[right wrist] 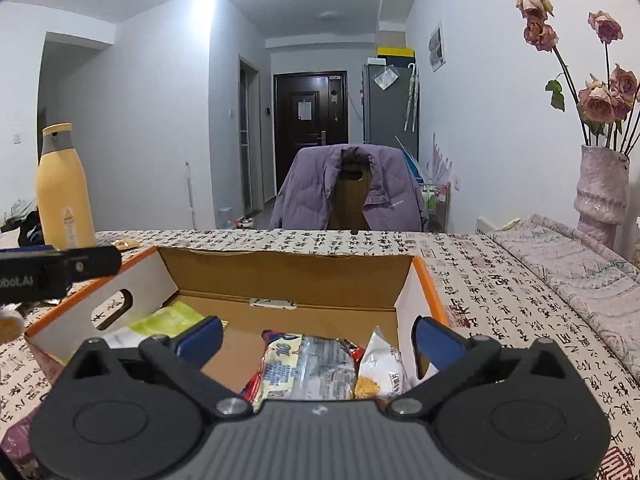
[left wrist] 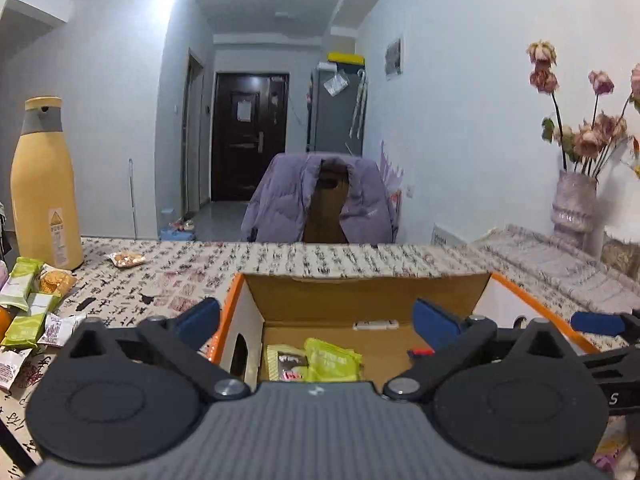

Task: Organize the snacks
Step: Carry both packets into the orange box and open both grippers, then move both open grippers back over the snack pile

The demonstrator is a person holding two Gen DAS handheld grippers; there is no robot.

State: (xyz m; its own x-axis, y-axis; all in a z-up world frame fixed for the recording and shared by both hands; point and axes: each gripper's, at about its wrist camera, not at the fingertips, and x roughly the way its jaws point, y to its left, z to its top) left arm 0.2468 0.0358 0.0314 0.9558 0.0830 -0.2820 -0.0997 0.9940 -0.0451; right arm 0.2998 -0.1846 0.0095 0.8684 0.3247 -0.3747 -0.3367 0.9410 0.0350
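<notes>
While the calligraphy-print tablecloth [right wrist: 500,276] carries it, the open cardboard box [right wrist: 280,276] runs lengthwise away from the cameras, holding a blue-and-yellow snack pack [right wrist: 308,368] pointing likewise. Left gripper [left wrist: 316,320] and right gripper [right wrist: 318,340] hover above, jaws spread, empty.

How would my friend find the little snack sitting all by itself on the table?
Start at the tall yellow bottle on the patterned table. Just right of its base lies one small clear packet with brownish pieces showing inside. It sits alone near the far edge, unlike the green and white wrappers heaped closer, left of the cardboard box.
</notes>
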